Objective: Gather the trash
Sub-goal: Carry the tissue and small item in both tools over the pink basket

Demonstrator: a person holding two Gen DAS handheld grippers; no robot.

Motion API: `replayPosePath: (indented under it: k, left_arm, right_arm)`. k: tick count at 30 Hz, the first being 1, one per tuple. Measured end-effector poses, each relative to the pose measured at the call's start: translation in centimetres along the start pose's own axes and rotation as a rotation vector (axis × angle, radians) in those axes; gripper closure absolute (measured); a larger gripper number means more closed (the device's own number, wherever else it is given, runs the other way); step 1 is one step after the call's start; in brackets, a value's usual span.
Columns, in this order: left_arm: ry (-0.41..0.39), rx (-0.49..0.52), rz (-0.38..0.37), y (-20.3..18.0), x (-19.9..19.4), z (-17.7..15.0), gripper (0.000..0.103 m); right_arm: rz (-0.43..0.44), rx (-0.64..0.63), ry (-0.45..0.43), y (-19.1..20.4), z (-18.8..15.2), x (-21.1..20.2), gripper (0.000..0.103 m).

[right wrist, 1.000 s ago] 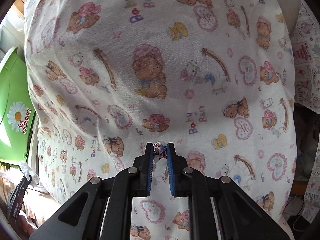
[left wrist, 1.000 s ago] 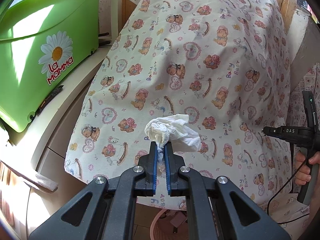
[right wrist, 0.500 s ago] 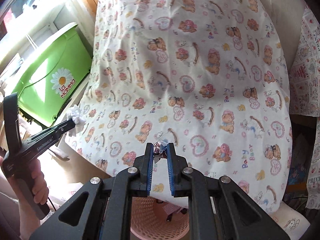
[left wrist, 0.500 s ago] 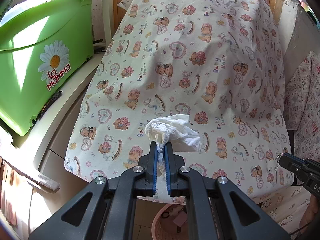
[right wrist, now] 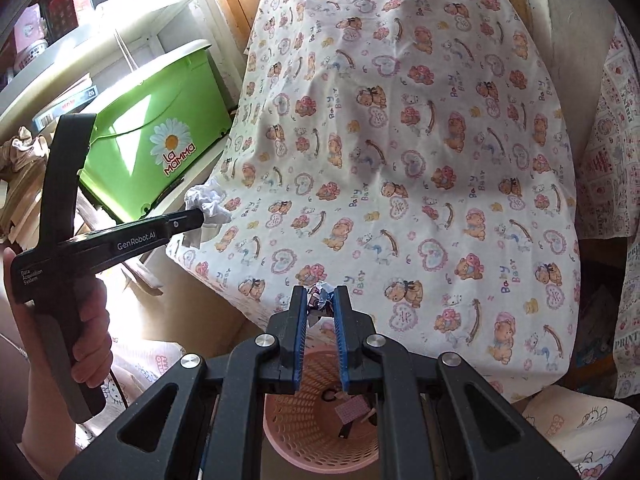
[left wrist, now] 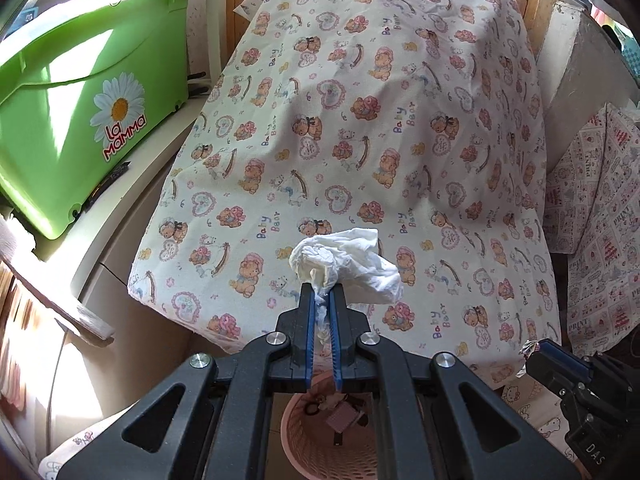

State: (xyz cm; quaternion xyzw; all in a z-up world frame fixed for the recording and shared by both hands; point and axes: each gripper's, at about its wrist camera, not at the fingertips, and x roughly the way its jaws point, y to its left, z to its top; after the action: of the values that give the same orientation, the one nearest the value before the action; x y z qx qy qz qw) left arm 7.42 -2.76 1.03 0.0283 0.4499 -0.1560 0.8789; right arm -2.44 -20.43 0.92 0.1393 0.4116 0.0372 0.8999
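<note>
- Since a second ago the right tool [right wrist: 320, 300] has pulled back from the bear-print cloth [right wrist: 400, 140]; a pink basket [right wrist: 316, 412], then out of its view, now shows below its jaws.
- The left tool [left wrist: 323, 300] has shifted slightly; the basket [left wrist: 296, 432] shows larger under it.
- Left tool points steeply down, jaws pressed together on a white tissue [left wrist: 348, 264] that bulges past the tips, above the cloth's front edge.
- Right tool also angles down, jaws pinching a small crumpled wrapper [right wrist: 320, 296] above the basket.
- A hand [right wrist: 90, 336] grips the left tool's handle in the right view.
- The basket is half hidden by both tools; its contents are hard to make out.
- A green tub [left wrist: 80, 100] sits left of the cloth.
</note>
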Motion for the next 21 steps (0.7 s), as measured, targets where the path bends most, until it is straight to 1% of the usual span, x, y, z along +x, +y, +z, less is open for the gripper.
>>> replayPosePath:
  k: [5,9,12,13,16,21]
  left_arm:
    - [0.024,0.019,-0.004,-1.1,-1.2,-3.0,0.097]
    - [0.023,0.036,-0.01,-1.7,-1.0,-4.6,0.097]
    - [0.037,0.035,0.008,-1.7,0.1,-5.4,0.097]
    - [0.048,0.027,0.001,-1.6,0.6,-5.7,0.097]
    - [0.074,0.018,0.002,-1.3,1.6,-6.3,0.097]
    - [0.117,0.028,-0.005,-1.3,2.7,-7.3,0.097]
  right_arm:
    - [0.012,-0.023,-0.016,0.5,-1.2,-1.1,0.088]
    - [0.005,-0.044,-0.04,0.8,-2.2,-1.0,0.088]
    - [0.01,-0.029,-0.007,0.7,-2.9,0.2,0.088]
    - [0.017,-0.023,0.004,0.6,-3.1,0.6,0.088]
    - [0.001,-0.034,0.024,0.5,-3.9,1.7,0.088]
    - [-0.011,-0.044,0.066,0.3,-4.9,3.3,0.088]
